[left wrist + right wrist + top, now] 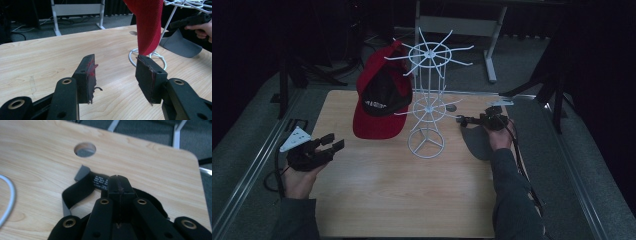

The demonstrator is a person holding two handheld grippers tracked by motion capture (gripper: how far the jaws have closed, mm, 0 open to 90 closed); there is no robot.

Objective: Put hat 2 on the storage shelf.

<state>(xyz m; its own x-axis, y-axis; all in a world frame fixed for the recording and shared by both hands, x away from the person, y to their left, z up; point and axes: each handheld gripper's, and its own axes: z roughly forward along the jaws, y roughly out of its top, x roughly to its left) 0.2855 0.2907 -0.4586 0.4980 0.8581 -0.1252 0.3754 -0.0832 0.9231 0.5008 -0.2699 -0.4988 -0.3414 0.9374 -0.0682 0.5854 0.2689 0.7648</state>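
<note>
A white wire hat rack [427, 102] stands mid-table. A red cap with a black front [379, 100] hangs on its left side, its red brim [148, 25] pointing down. My left gripper [332, 141] rests low at the table's left edge, aimed toward the rack. Its jaws stand wide apart with nothing between them [115, 72]. My right gripper [460, 120] is right of the rack, pointing left, jaws pressed together [119, 180]. A dark grey cap [479, 142] hangs under it. The cap's black inner band with a label [77, 191] curls out from beneath the jaws.
A round hole [451, 107] is cut in the wooden tabletop [412, 200] just right of the rack. The rack's ring base [426, 142] sits on the wood. Grey carpet and a white desk frame [492, 45] lie beyond the far edge.
</note>
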